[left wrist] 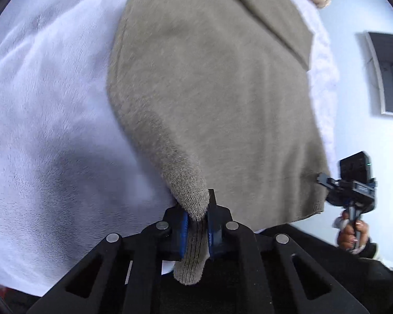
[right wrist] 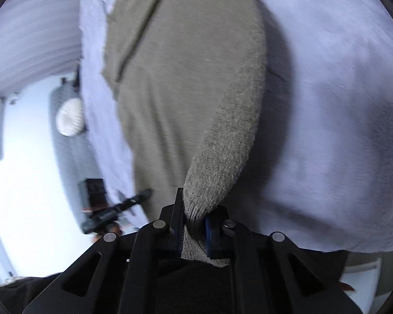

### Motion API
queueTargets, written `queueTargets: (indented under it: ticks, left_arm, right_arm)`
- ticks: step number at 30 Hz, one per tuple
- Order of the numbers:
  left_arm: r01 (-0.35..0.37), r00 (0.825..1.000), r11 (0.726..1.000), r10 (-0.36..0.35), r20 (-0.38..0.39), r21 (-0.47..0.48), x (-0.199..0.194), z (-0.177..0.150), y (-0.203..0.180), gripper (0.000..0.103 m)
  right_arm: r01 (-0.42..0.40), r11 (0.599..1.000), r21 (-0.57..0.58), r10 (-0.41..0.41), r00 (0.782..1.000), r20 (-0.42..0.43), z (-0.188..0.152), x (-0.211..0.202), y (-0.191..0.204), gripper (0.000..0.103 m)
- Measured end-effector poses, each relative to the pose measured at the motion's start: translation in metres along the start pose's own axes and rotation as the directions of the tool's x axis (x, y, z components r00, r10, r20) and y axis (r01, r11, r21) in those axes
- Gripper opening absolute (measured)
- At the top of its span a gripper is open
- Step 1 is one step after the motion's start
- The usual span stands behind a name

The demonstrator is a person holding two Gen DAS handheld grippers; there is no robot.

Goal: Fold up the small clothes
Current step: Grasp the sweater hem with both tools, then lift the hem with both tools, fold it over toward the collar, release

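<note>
One grey-brown knitted sweater (left wrist: pixel 209 91) lies spread on one white fleecy blanket (left wrist: pixel 39 117), and two grippers are at work on it, each closed on one of its two sleeve cuffs.

The left gripper (left wrist: pixel 197 219) has its blue-padded fingers (left wrist: pixel 184 225) pinched on the left cuff (left wrist: pixel 191 235), whose end hangs out behind the pads toward the camera. The right gripper (right wrist: pixel 194 225) clamps the other cuff (right wrist: pixel 196 240) the same way. In the left wrist view the right gripper shows off to the right of the sweater's ribbed hem, with one hand (left wrist: pixel 351 233) around its handle.

The blanket covers the soft surface under the garment; what carries it I cannot tell. Beyond its edge lie a pale floor (left wrist: pixel 359 52), a dark framed panel (left wrist: pixel 387 73), and, in the right wrist view, a round white object (right wrist: pixel 70 117), blurred.

The sweater's long axis runs straight away from each gripper, hem nearest and the body stretching ahead; each sleeve curves from its gripper up along the garment's outer side.
</note>
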State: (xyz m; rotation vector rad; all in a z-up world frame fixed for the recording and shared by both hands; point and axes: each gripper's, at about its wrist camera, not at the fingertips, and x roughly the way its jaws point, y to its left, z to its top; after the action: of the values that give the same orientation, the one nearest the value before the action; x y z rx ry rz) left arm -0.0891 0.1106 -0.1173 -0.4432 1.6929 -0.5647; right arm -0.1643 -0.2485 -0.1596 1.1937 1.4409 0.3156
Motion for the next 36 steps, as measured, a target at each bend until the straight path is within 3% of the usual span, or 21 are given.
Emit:
queueTargets:
  ticks: [4,7,10,13,18,21,24,26,29,31,33,35,36]
  left_arm:
    - [0.069,0.994,0.997,-0.070,0.089,0.019,-0.028,0.018,-0.016,0.013]
    - [0.103,0.980,0.994,-0.107,0.169,0.032,-0.050,0.040,-0.027,0.013]
    - [0.130,0.958,0.990,-0.139,0.252,0.054,-0.072,0.076,-0.040,0.013]
    - [0.109,0.939,0.990,-0.131,0.318,0.087,-0.092,0.123,-0.052,0.013]
    - [0.058,0.910,0.991,-0.101,0.402,0.117,-0.102,0.196,-0.065,0.013]
    - [0.021,0.913,0.996,-0.054,0.403,0.084,-0.095,0.237,-0.053,0.013]
    - [-0.044,0.923,0.998,0.022,0.383,0.048,-0.066,0.273,-0.045,0.013]
    - [-0.088,0.927,0.995,0.068,0.368,0.036,-0.050,0.281,-0.035,0.013]
    - [-0.109,0.930,0.994,0.098,0.355,0.013,-0.040,0.285,-0.023,0.014]
    - [-0.095,0.937,0.995,0.094,0.336,-0.012,-0.034,0.290,-0.017,0.026]
    - [-0.086,0.933,0.995,0.096,0.348,-0.042,-0.036,0.290,-0.011,0.069]
    - [-0.124,0.889,0.990,0.138,0.437,-0.061,-0.050,0.286,-0.012,0.079]
    - [-0.116,0.879,0.992,0.129,0.460,-0.055,-0.056,0.285,-0.012,0.079]
  right_arm:
    - [-0.154,0.988,0.008,0.153,0.986,0.061,0.011,-0.010,0.018,0.013]
    - [-0.258,0.966,0.001,0.256,0.959,0.119,0.027,-0.018,0.037,0.013]
    - [-0.336,0.941,-0.036,0.337,0.926,0.172,0.053,-0.029,0.059,0.013]
    - [-0.376,0.923,-0.082,0.385,0.899,0.208,0.091,-0.037,0.085,0.013]
    - [-0.364,0.920,-0.142,0.389,0.888,0.246,0.160,-0.038,0.128,0.013]
    - [-0.322,0.941,-0.108,0.340,0.899,0.277,0.211,-0.028,0.135,0.013]
    - [-0.264,0.963,-0.057,0.269,0.919,0.288,0.250,-0.024,0.118,0.013]
    - [-0.228,0.973,-0.029,0.226,0.929,0.293,0.266,-0.014,0.110,0.013]
    - [-0.240,0.970,0.031,0.219,0.926,0.308,0.288,-0.002,0.096,0.013]
    - [-0.249,0.966,0.070,0.215,0.924,0.315,0.295,0.001,0.089,0.017]
    - [-0.275,0.955,0.111,0.229,0.920,0.318,0.300,0.003,0.081,0.019]
    - [-0.331,0.934,0.132,0.275,0.906,0.322,0.302,0.000,0.075,0.032]
    - [-0.352,0.927,0.130,0.294,0.895,0.334,0.304,-0.003,0.076,0.054]
